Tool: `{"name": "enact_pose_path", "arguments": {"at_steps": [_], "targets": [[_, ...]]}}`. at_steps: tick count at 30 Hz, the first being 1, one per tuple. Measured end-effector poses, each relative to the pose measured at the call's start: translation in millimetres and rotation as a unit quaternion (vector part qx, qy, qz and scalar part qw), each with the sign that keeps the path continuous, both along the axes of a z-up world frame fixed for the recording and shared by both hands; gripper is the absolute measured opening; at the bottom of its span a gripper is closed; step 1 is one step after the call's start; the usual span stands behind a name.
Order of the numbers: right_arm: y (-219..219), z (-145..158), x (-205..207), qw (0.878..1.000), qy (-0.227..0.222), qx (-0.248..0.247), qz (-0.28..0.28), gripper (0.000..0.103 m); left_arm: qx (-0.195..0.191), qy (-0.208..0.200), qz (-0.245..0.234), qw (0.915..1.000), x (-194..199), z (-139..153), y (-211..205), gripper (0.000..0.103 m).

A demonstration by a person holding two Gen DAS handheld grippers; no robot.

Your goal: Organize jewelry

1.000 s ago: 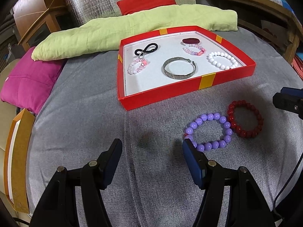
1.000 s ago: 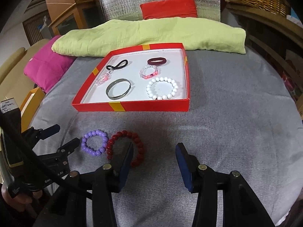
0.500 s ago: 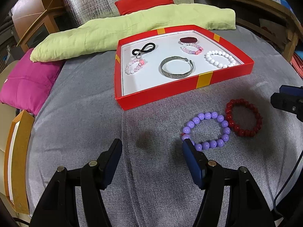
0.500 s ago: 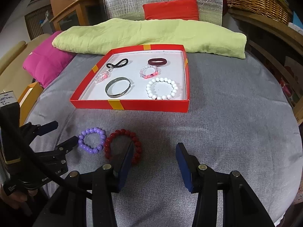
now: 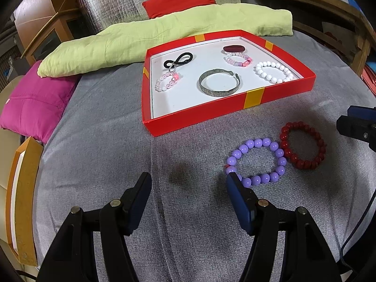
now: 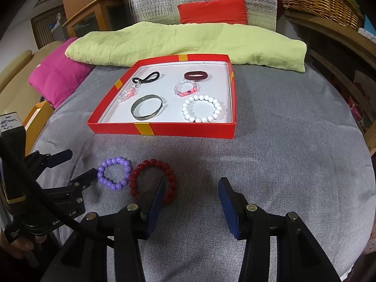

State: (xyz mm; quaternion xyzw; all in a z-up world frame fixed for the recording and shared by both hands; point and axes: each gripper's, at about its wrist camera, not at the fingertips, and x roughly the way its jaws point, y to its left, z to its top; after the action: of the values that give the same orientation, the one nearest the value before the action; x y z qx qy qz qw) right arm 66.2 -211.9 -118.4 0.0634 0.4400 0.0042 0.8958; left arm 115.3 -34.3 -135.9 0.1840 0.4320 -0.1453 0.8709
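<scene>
A purple bead bracelet (image 5: 257,161) (image 6: 114,173) and a dark red bead bracelet (image 5: 303,148) (image 6: 152,180) lie side by side on the grey cover. A red tray (image 5: 277,95) (image 6: 164,128) behind them holds a white bead bracelet (image 6: 201,108), a silver bangle (image 6: 146,110), two pink bead bracelets, a dark red band and a black hair tie. My left gripper (image 5: 188,188) is open and empty, its right finger just left of the purple bracelet. My right gripper (image 6: 191,190) is open and empty, its left finger over the red bracelet's near edge.
A light green folded blanket (image 6: 183,42) lies behind the tray, a magenta cushion (image 6: 58,75) at the left, a red cushion (image 6: 211,10) at the back. An orange-edged frame (image 5: 21,188) stands at the left edge. Wooden furniture and a wicker basket (image 6: 319,0) stand at the right.
Both grippers have drawn back and up slightly, so the tray and bracelets sit a little farther off. Both stay open. The jewelry has not moved.
</scene>
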Motion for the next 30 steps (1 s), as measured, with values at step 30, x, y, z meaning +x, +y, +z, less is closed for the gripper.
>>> {"name": "enact_pose_path", "arguments": {"at_steps": [30], "targets": [[-5.2,-10.4,2.8,0.999,0.029,0.021,0.014,0.055,-0.049,0.024,-0.006,0.9985,2.6,-1.1,0.7,0.067]]}}
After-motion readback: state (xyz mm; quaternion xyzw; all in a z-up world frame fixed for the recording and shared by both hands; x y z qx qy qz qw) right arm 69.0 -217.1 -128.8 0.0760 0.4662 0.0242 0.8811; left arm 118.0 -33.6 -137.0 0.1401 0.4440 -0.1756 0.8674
